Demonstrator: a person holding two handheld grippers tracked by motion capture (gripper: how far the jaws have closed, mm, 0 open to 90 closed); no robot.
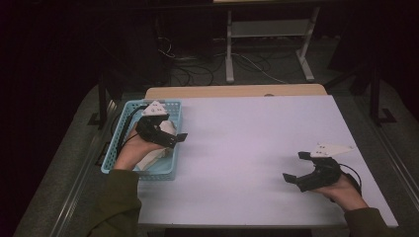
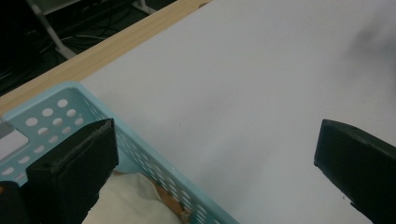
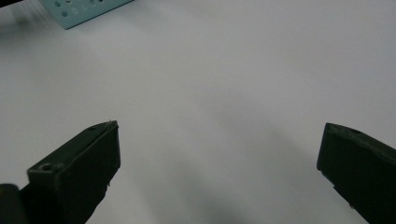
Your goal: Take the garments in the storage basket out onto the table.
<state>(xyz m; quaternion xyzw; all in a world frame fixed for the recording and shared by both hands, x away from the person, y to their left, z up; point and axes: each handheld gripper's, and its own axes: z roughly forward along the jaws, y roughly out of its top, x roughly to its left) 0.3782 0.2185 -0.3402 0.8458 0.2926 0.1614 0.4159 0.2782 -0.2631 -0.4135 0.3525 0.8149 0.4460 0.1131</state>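
Cream-coloured folded cloth (image 1: 150, 157) lies untouched in the perforated light-blue plastic basket (image 1: 114, 134) at the white table's (image 1: 247, 138) left edge, with the left gripper (image 1: 174, 139) hovering above it wide open and empty, so lifting it out seems not yet begun, while the right gripper (image 1: 295, 167) waits wide open, holding nothing.

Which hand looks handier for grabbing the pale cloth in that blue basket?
Probably the left: the left gripper hangs open over the blue basket, right above the cloth. The right gripper is far across the table.
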